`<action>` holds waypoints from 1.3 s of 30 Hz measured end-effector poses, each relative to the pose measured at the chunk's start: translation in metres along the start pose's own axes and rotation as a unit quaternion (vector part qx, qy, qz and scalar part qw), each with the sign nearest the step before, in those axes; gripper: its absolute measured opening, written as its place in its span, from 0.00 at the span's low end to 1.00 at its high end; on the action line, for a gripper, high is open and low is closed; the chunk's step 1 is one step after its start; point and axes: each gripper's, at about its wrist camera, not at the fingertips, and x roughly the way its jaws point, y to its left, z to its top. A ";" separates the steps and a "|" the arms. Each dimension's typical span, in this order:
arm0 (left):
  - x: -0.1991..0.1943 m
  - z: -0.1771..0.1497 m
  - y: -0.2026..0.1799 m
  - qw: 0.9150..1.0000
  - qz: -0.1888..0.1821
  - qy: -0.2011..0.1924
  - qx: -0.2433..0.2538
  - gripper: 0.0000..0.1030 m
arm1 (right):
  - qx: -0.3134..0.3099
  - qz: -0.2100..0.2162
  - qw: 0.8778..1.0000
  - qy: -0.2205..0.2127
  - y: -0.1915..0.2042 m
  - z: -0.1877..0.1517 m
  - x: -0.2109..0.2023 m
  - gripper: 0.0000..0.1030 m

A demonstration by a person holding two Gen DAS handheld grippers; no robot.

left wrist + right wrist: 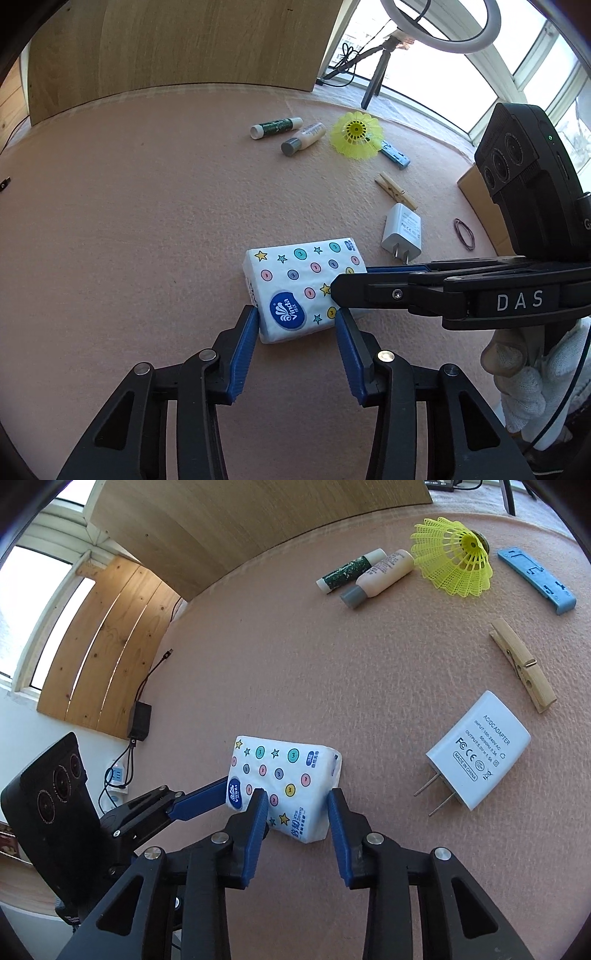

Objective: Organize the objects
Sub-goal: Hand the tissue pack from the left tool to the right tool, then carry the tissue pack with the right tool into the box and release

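While both grippers' jaws pinch the tissue pack (295, 291), it lies flat.

Left of the tissue pack (295, 291) the table (129, 221) lies bare to the far wooden panel (177, 44). Right and far, a charger (402, 232), clothespin (395, 192) and shuttlecock (356, 134) crowd it; gaps between seem passable.

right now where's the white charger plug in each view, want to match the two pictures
Left wrist view: the white charger plug lies right of centre, just beyond the tissue pack, prongs toward the camera.
Right wrist view: the plug lies at the right, right of the tissue pack, prongs pointing lower left.
Shared landmark: the wooden clothespin lies just beyond the plug in both.
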 end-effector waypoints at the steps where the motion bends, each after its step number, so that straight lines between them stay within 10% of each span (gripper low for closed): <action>1: 0.000 0.000 0.000 1.000 0.001 0.000 0.001 0.44 | -0.003 -0.003 1.000 0.000 0.001 0.000 0.001 0.30; 18: -0.020 0.013 -0.059 0.999 -0.013 -0.034 0.015 0.44 | -0.042 -0.035 0.998 -0.044 0.000 -0.015 -0.059 0.29; 39: 0.030 0.071 -0.272 0.983 -0.103 -0.049 0.146 0.44 | 0.030 -0.094 0.978 -0.182 -0.121 -0.053 -0.234 0.29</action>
